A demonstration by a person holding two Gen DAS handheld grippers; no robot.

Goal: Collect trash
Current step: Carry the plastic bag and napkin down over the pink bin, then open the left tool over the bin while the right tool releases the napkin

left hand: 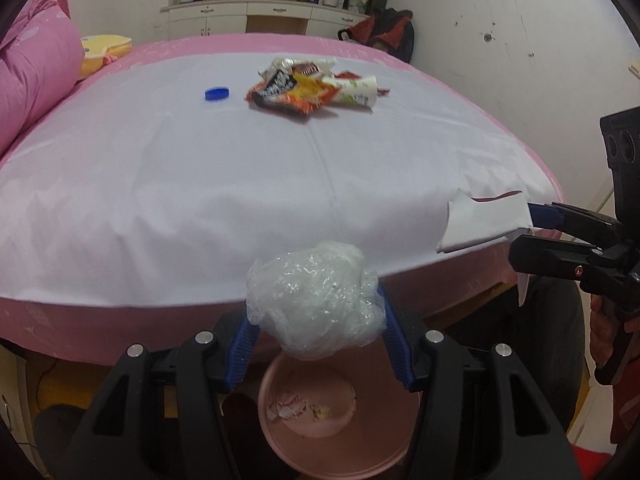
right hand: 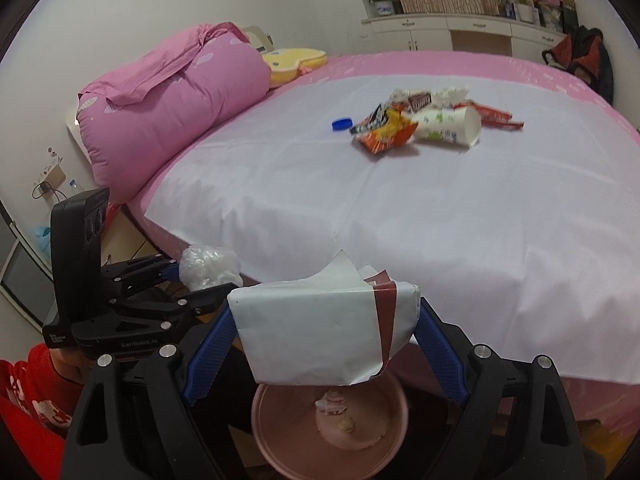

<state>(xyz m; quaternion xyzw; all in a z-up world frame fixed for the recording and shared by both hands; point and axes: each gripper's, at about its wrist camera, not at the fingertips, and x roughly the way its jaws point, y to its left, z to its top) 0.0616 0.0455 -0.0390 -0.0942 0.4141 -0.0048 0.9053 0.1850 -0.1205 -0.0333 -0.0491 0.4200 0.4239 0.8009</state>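
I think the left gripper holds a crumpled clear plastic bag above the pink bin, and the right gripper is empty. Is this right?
Not quite. The left gripper does hold the crumpled clear plastic bag above the pink bin, but the right gripper is not empty: the right wrist view shows it gripping a white paper package.

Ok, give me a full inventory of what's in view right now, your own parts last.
plastic wrap ball: 1, clear, in left tongs above bin
white paper bag: 1, white with dark red, in right tongs above bin
bin: 1, pink, on floor below both tongs, scraps inside
snack wrappers: several, orange, red, black, piled mid-bed
paper cup: 1, white and green, on its side beside wrappers
bottle cap: 1, blue, left of wrappers
bed sheet: 1, white, over pink bed
duvet: 1, pink, rolled at bed's left
left tongs: black, blue pads
right tongs: black, blue pads
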